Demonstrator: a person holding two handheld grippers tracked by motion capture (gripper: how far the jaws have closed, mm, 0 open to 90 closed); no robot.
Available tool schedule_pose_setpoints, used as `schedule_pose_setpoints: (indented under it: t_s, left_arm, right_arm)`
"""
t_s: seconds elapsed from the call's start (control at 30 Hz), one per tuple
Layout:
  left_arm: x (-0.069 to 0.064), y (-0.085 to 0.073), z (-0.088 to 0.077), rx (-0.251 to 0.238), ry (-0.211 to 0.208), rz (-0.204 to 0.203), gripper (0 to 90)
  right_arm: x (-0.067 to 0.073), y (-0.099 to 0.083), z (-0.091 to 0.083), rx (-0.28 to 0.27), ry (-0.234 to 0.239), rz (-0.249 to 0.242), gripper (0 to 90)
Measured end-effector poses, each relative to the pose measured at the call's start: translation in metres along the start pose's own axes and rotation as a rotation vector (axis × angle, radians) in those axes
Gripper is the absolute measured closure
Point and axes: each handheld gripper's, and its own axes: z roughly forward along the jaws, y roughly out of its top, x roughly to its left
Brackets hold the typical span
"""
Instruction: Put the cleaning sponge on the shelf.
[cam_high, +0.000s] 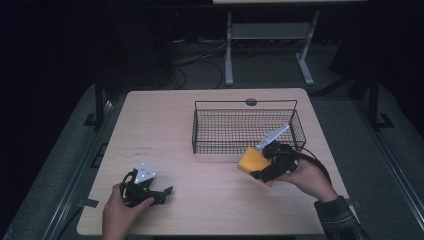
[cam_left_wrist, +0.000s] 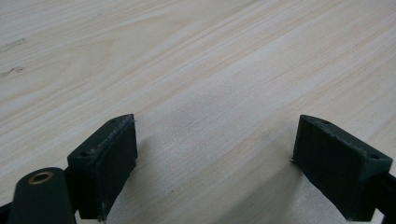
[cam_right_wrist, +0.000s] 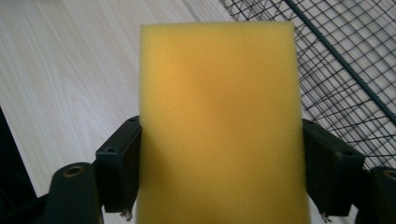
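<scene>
The left tool (cam_high: 159, 192) rests low in the person's left hand (cam_high: 119, 212) with jaws spread wide, while the right tool (cam_high: 256, 167), raised in the right hand (cam_high: 306, 178), has its jaws clamped.

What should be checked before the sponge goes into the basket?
1. Grip: the right gripper has both jaws against the sides of the sponge: ok.
2. Sponge off the table: it appears lifted in the high view, but the gap under it is hard to judge: cannot tell.
3. Path: the basket sits just beyond the sponge, with its near wall in between, so the sponge must go over it: not ok yet.
4. Basket floor free: something pale shows through the mesh, unclear what: cannot tell.
5. Left gripper: jaws wide apart with nothing between them, over bare table and away from the basket: ok.
</scene>
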Motion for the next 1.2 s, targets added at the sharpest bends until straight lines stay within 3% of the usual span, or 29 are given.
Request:
schedule_pose_setpoints:
  t_s: [0.63, 1.2]
  left_arm:
    - [0.000, 0.000, 0.000, 0.000, 0.001, 0.000, 12.8]
    - [0.000, 0.000, 0.000, 0.002, 0.000, 0.001, 12.8]
  right_arm:
    - [-0.035, 0.009, -0.019, -0.017, -0.049, 0.067, 24.3]
    - [-0.074, 0.017, -0.023, -0.023, -0.108, 0.149, 24.3]
